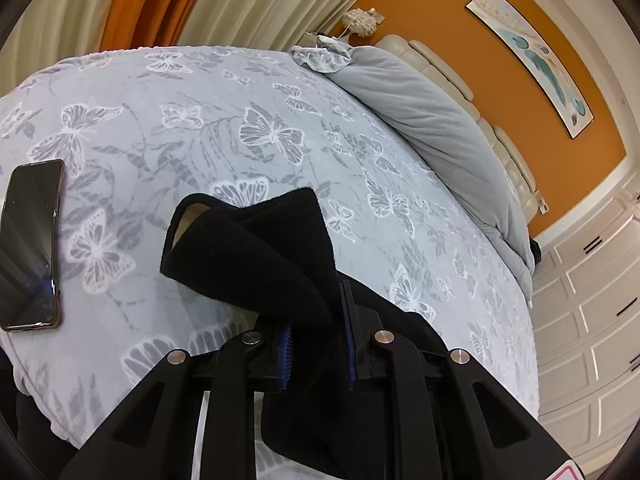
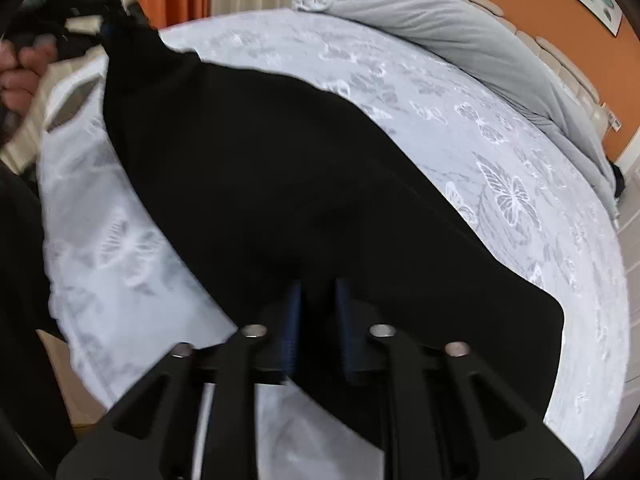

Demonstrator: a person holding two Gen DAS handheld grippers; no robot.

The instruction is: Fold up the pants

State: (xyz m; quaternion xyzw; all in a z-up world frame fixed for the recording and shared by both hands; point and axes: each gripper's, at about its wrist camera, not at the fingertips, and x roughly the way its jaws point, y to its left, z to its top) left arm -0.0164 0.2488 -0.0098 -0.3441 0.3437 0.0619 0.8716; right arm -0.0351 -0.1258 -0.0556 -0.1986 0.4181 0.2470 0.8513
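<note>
The black pants (image 2: 280,168) hang stretched between my two grippers above the bed. In the left wrist view, my left gripper (image 1: 316,320) is shut on one end of the pants (image 1: 256,248), whose folded hem curls forward past the blue pads (image 1: 286,344). In the right wrist view, my right gripper (image 2: 316,312) is shut on the other end of the pants. The cloth runs from it up to the left gripper (image 2: 100,28) at the top left, held by a hand (image 2: 20,76). The right wrist view is blurred.
The bed has a pale grey butterfly-print cover (image 1: 200,120). A black phone (image 1: 32,240) lies on it at the left. A grey duvet (image 1: 432,120) is bunched along the headboard. Orange wall, curtains and white cabinet doors (image 1: 592,320) surround the bed.
</note>
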